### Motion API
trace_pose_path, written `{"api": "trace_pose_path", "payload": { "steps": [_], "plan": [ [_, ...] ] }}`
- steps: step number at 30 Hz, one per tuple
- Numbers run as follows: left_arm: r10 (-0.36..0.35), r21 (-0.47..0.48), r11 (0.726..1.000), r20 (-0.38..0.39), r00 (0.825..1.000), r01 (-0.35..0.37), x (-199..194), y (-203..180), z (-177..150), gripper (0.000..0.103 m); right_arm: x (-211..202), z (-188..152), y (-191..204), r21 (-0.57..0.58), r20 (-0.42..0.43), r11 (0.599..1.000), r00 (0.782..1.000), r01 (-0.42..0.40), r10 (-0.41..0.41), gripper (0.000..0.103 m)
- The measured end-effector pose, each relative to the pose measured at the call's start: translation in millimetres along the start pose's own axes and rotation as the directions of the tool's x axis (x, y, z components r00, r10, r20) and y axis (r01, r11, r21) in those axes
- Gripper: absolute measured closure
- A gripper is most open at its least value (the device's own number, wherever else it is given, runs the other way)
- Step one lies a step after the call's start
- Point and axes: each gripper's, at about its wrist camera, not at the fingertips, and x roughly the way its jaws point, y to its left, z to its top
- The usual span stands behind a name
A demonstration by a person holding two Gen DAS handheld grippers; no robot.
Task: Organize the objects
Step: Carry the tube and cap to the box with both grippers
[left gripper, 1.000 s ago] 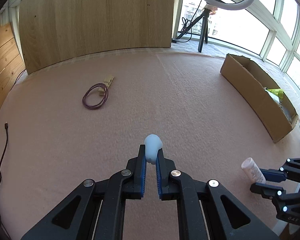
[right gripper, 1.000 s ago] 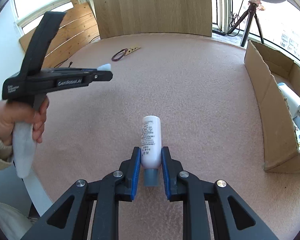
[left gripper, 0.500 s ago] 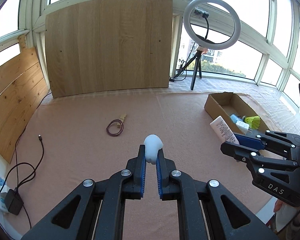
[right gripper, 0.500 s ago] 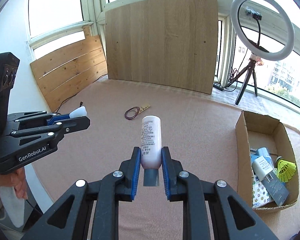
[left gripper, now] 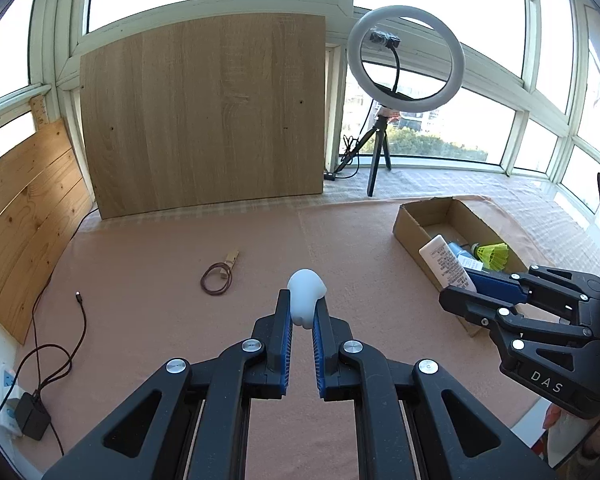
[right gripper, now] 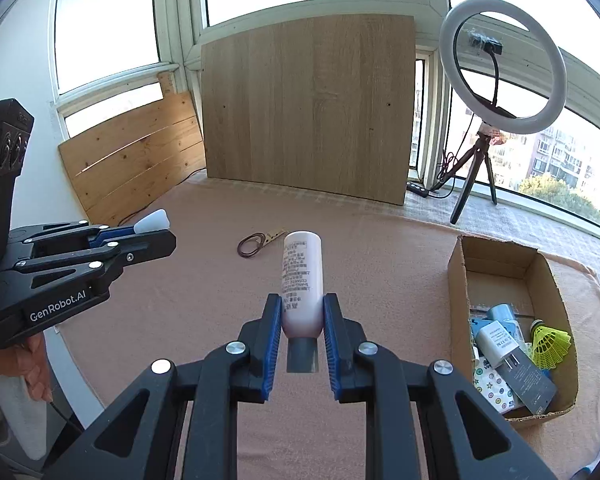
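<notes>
The left gripper [left gripper: 301, 312] pinches a small white lump [left gripper: 306, 295] that looks light, and the right gripper [right gripper: 302, 322] squeezes a smooth, maybe slippery bottle [right gripper: 302, 284] near its cap, both up above the mat [left gripper: 160, 320].

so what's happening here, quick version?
A person is tidying loose items with a handheld gripper in each hand. The left gripper is shut on a small white blob-shaped object; the right gripper is clamped on a pale pink bottle, its grey cap towards the camera. Both are held above the pink mat. The cardboard box to the right already holds a shuttlecock and other bits. A brown loop and wooden clothespin lie on the mat.
</notes>
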Motion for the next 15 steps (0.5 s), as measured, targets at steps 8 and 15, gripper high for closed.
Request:
{"api": "trace_pose_path", "payload": {
  "steps": [8,15],
  "plan": [
    [-0.061,0.067,0.996,-0.017,0.998,0.062,33,-60,17,0.094,-14,-12,-58,0.069,0.005,0.996,0.998,0.06,-0.06,0.085],
    [-0.146,0.128,0.98,-0.044,0.988,0.15,77,-137,37,0.094,-29,-27,-129,0.138,-0.011,0.981,0.991,0.135,-0.134,0.085]
  ]
}}
